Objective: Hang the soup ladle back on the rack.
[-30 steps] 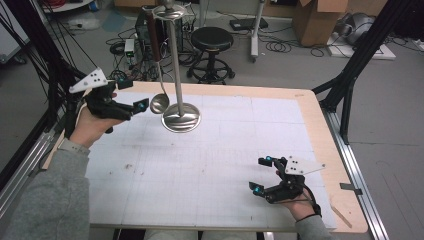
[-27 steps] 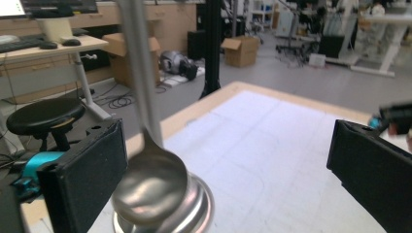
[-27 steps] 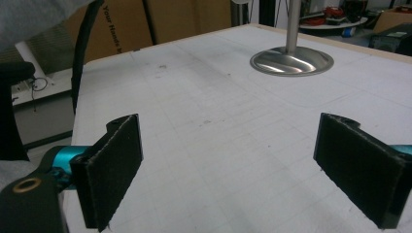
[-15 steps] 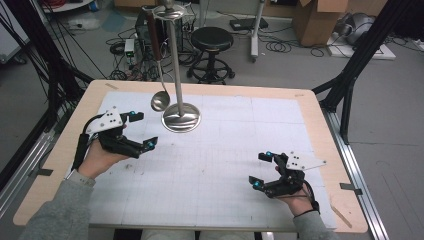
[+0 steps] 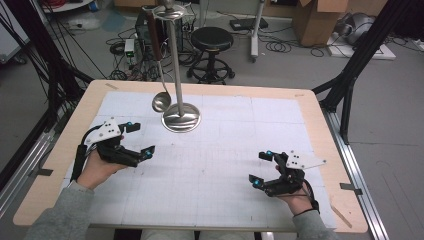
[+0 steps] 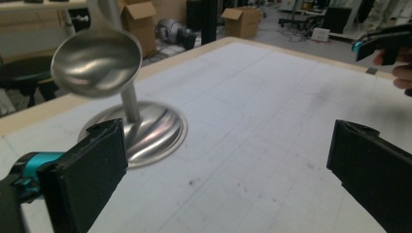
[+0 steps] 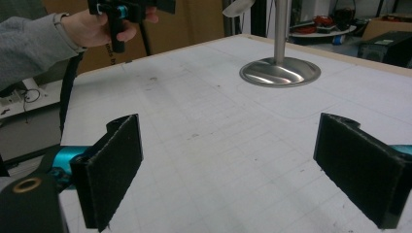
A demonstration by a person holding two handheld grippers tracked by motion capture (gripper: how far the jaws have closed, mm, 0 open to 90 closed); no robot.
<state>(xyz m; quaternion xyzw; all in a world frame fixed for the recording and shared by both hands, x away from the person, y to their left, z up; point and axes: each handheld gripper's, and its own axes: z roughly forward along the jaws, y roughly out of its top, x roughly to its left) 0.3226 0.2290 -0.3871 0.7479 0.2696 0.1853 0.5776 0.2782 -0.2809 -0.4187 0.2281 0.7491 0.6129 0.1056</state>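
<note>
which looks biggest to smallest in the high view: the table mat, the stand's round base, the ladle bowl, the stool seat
1. White table mat, by far the largest.
2. Stand's round base and black stool seat: they look about alike, and the stool stands farther off, so no ranking.
3. Ladle bowl, the smallest.

Setting: lab or workshop. Black frame struts (image 5: 367, 47) flank the table (image 5: 320, 125); loose cables (image 5: 117, 47), a stool (image 5: 212, 37) and cardboard boxes (image 5: 317, 17) crowd the concrete floor.
</note>
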